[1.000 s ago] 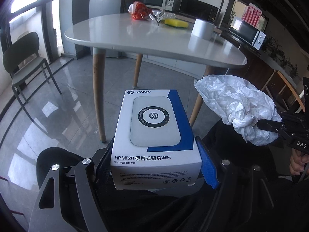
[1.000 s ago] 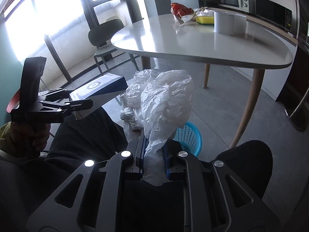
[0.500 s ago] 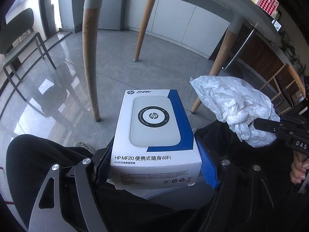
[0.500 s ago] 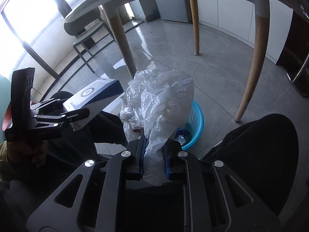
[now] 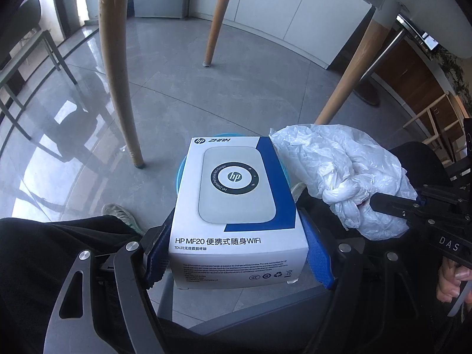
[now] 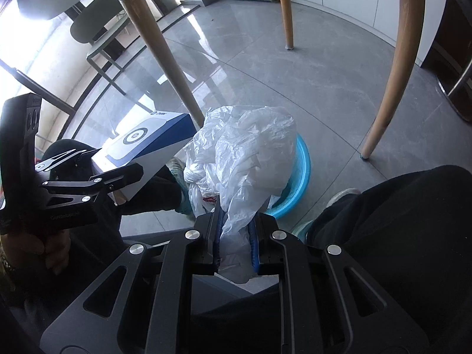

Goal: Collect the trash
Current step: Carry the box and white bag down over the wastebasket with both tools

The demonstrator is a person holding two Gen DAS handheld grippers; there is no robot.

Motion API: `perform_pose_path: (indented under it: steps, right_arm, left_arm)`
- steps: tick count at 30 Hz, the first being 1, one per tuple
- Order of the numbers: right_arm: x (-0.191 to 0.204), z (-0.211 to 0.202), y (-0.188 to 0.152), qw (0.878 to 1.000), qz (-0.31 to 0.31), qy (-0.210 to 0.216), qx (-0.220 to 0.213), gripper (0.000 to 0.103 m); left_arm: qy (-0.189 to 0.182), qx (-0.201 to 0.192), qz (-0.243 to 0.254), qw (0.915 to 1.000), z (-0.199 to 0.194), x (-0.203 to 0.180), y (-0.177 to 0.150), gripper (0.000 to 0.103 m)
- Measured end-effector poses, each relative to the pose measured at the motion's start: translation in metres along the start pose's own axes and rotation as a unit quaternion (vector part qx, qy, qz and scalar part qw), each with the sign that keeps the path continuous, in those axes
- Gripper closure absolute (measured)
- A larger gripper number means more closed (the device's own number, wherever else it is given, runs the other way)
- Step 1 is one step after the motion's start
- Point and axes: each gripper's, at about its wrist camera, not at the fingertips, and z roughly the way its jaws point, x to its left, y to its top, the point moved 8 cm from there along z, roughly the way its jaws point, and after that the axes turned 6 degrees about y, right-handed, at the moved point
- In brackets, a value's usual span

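My left gripper (image 5: 237,247) is shut on a white and blue HP WiFi box (image 5: 236,194), its blue pads pressed on the box's two sides. My right gripper (image 6: 236,230) is shut on a crumpled white plastic bag (image 6: 250,159), knotted and bulging above the fingers. Both point steeply down over a blue plastic basket (image 6: 301,177) on the floor. In the left wrist view only the basket's rim (image 5: 180,171) peeks out behind the box, and the plastic bag (image 5: 348,171) hangs to the right of it. The right wrist view shows the box (image 6: 147,144) at the left.
Wooden table legs (image 5: 118,67) (image 6: 392,59) stand on the grey tiled floor around the basket. The person's dark trouser legs (image 6: 398,221) and shoes (image 5: 118,212) flank it. A chair (image 6: 100,32) stands by the window at the left.
Both grippers have come down and tipped toward the floor, from table-top height to below the table. The blue basket now lies right under the box and the bag. Both grips are unchanged.
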Motion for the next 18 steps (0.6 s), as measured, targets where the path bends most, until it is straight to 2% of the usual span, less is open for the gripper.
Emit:
perform_pose_path:
  steps: [6, 14, 18]
  right_arm:
    - [-0.007, 0.032, 0.006, 0.999, 0.010, -0.010, 0.033, 0.089]
    - [-0.018, 0.085, 0.022, 0.997, 0.030, -0.023, 0.071, 0.089]
    - [-0.024, 0.112, 0.022, 0.995, 0.041, -0.023, 0.093, 0.089]
  left_arm:
    - [-0.003, 0.026, -0.015, 0.9995, 0.023, -0.002, 0.006, 0.027]
    - [-0.033, 0.070, -0.044, 0.9960, 0.058, -0.003, 0.011, 0.027]
    - [-0.033, 0.088, -0.055, 0.9941, 0.078, -0.001, 0.015, 0.027]
